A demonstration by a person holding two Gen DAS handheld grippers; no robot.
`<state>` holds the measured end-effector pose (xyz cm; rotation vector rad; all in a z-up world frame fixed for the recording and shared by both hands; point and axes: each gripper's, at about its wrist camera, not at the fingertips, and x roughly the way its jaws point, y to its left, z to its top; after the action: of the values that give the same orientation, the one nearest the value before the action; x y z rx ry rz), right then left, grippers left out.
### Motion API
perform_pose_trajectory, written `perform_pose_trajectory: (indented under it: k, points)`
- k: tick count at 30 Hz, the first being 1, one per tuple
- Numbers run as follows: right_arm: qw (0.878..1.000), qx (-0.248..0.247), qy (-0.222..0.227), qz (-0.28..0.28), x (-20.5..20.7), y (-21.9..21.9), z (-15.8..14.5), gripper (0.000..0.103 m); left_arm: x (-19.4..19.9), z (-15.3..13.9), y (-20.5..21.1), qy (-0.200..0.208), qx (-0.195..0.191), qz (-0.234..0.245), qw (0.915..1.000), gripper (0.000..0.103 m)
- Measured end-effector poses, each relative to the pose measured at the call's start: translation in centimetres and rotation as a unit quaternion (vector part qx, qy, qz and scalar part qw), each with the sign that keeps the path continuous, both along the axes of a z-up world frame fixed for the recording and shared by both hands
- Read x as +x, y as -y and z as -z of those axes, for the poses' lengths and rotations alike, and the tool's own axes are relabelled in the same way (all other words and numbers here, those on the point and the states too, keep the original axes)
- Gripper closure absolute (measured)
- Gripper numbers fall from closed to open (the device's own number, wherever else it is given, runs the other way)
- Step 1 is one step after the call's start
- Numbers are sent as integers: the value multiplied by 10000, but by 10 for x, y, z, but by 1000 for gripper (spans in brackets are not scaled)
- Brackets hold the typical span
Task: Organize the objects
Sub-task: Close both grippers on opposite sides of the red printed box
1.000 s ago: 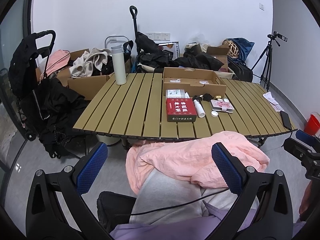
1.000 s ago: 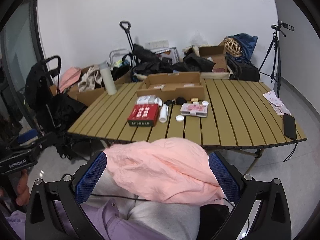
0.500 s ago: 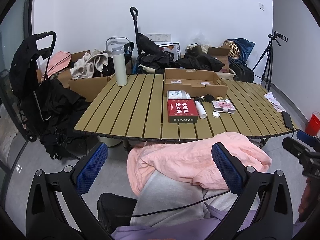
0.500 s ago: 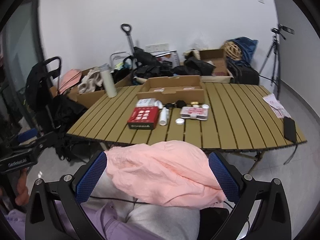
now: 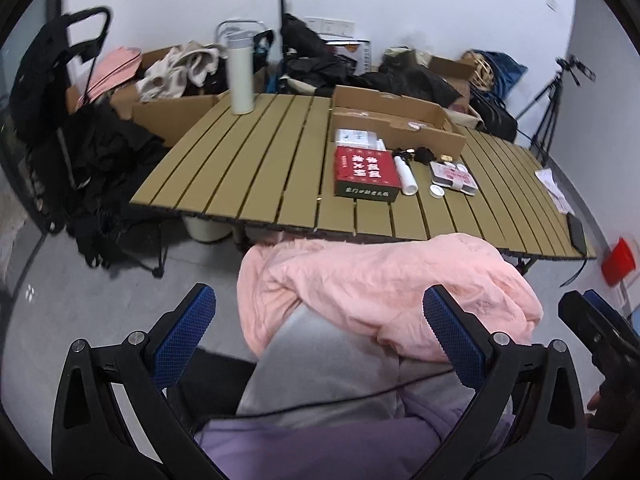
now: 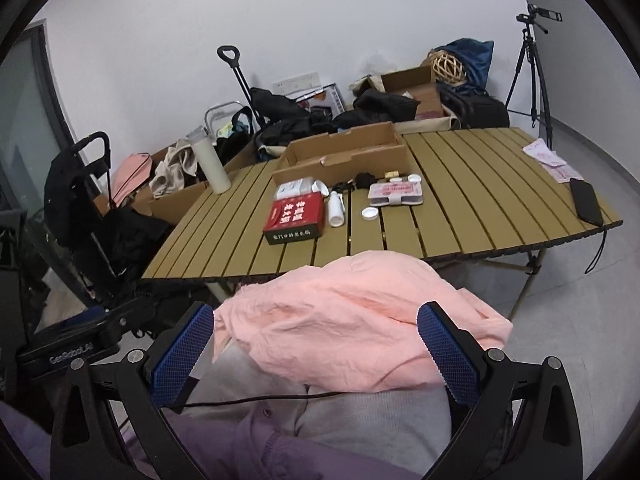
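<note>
Only the left wrist view shows the red bucket [image 5: 618, 261]; both grippers [image 5: 320, 334] [image 6: 316, 354] gape empty.

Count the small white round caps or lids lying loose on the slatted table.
3: one cap beside the white bottle, one behind the pink case, one by the white packet. Others may be hidden.

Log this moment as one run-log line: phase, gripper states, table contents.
phase: pre-reach | left hand-held gripper: open, empty | right hand-held gripper: open, empty | red box, white bottle on table, cardboard tray behind
</note>
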<state>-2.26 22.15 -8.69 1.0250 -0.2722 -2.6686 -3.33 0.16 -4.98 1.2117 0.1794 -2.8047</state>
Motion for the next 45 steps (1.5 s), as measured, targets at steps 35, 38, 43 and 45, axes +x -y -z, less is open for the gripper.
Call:
perform_pose_trajectory:
  k: [35, 38, 43, 45]
  points:
    - [9717, 132, 1670, -1665, -333, 107, 126, 52, -308, 132, 47, 1029, 1255, 1058, 9811, 51]
    - [9698, 153, 1825, -1611, -339, 109, 134, 52, -310, 134, 46, 1092, 1317, 1112, 9790, 51]
    - [9694, 24, 1875, -1584, -340, 106, 135, 54, -304, 128, 35, 1124, 1345, 1206, 9771, 66]
    - [9713, 227, 1773, -1571, -334, 108, 128, 58, -296, 119, 30, 1070, 1141, 1243, 9798, 69]
